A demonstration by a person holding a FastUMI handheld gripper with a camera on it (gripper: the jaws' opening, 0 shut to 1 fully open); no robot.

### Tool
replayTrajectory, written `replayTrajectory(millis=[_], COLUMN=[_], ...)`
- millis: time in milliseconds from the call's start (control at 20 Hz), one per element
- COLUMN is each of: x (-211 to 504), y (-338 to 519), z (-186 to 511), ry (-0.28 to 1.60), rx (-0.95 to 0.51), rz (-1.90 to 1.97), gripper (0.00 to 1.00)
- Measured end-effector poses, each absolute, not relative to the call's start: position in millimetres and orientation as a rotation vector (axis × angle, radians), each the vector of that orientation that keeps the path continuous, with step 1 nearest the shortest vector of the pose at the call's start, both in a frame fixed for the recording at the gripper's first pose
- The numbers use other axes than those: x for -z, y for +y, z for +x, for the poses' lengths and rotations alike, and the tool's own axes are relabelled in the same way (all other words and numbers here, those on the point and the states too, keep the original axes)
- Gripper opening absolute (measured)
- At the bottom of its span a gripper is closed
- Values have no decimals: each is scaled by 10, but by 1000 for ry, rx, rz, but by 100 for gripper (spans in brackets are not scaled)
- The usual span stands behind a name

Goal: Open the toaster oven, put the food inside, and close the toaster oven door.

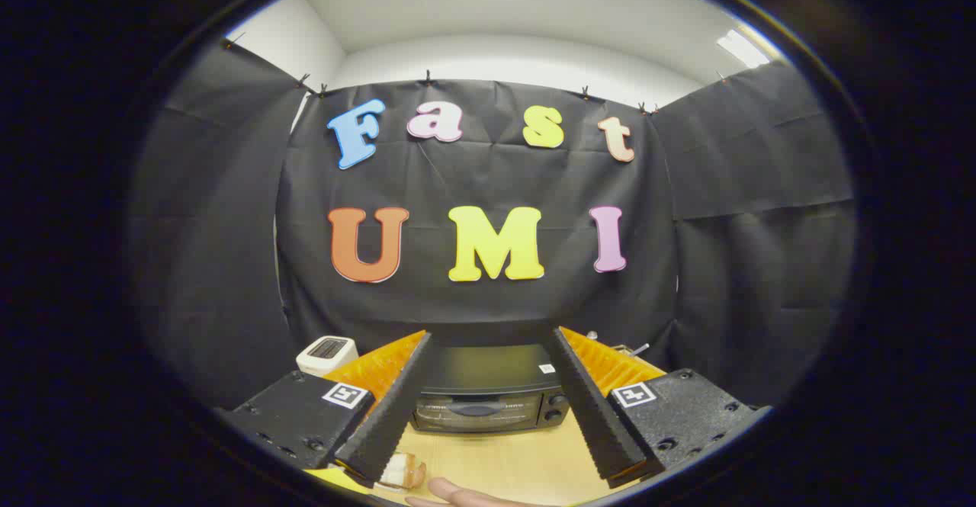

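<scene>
A black toaster oven (488,396) stands on the wooden table (496,457), seen between and beyond my fingers, its door shut and two knobs on its right side. My gripper (488,339) is raised above the table and is open, with nothing between its fingers. Near the base of the left finger lies a piece of food (404,473), pale with a brown edge, on the table. A person's hand (457,495) shows beside it at the near edge.
A small white toaster (326,353) sits at the back left of the table, left of the oven. Black cloth walls close in the booth behind and on both sides. Something metallic (637,349) pokes out behind the right finger.
</scene>
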State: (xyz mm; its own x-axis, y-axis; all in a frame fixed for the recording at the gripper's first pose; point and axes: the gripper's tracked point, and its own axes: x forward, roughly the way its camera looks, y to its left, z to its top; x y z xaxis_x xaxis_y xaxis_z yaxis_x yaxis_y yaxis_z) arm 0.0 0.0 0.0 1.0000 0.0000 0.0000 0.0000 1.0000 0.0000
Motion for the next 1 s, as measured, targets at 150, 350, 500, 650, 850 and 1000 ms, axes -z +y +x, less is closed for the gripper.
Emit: replayTrajectory(millis=[150,350,500,650,850,1000], x=[70,163,291,407,595,824], y=[-16,-85,-141,-195,-178,-132], z=[54,240,445,646,921,1117], ry=[34,35,39,45,50,67], rx=[-1,16,28,26,-3,-11], rz=[14,-1,-16,5,2,-16], gripper=[100,100,100,100,100,100])
